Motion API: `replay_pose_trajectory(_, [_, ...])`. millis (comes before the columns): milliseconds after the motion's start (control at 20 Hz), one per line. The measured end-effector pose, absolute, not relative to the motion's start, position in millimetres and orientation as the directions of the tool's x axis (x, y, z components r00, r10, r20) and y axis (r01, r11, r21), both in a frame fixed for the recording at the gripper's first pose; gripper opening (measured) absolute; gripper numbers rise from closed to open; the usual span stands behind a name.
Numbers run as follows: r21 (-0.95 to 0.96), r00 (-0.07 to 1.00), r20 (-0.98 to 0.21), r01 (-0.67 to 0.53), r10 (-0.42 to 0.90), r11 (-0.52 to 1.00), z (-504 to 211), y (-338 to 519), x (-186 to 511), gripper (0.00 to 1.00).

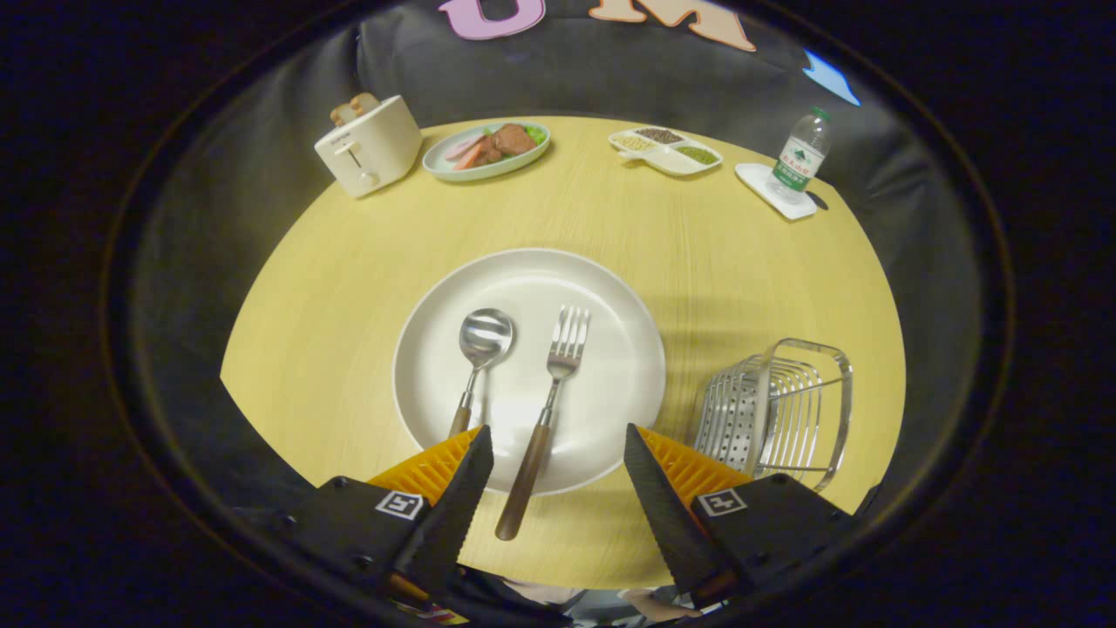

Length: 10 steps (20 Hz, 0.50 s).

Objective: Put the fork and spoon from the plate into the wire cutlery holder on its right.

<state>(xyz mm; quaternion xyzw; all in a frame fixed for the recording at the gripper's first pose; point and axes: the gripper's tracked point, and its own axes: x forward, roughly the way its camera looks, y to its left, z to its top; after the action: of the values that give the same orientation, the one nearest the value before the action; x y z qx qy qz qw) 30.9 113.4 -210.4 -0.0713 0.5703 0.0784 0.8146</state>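
- The white plate [436,296] sits at the middle of the round wooden table [349,253] and serves as the landmark here.
- The fork [549,406] lies on the plate right of its centre, tines pointing away from the gripper, its brown wooden handle running back over the plate's near rim onto the table.
- The spoon [475,362] lies on the plate just left of the fork and roughly parallel to it, bowl at the far end; the end of its handle is hidden behind the left finger.
- The gripper [558,458] hovers at the plate's near rim, its fingers spread wide and holding nothing.
- The fork's handle falls in the gap between the fingers, nearer the left one, with its long axis running along the fingers' forward direction; closing across it looks the likelier first grasp.
- The wire cutlery holder [785,406] stands on the table just right of the plate, beyond the right finger, and looks empty.
- Beyond the plate's far rim stand a toaster [368,144], a dish of food [486,148], a divided tray [667,150] and a water bottle [799,157].
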Motion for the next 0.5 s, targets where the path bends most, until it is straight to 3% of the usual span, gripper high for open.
replay_pose_trajectory(350, [-0.048,0.286,-0.958,-0.236,0.023,0.971,-228,120,31,0.79])
replay_pose_trajectory(500, [-0.065,0.263,-0.965,-0.260,0.006,0.964,-237,118,30,0.65])
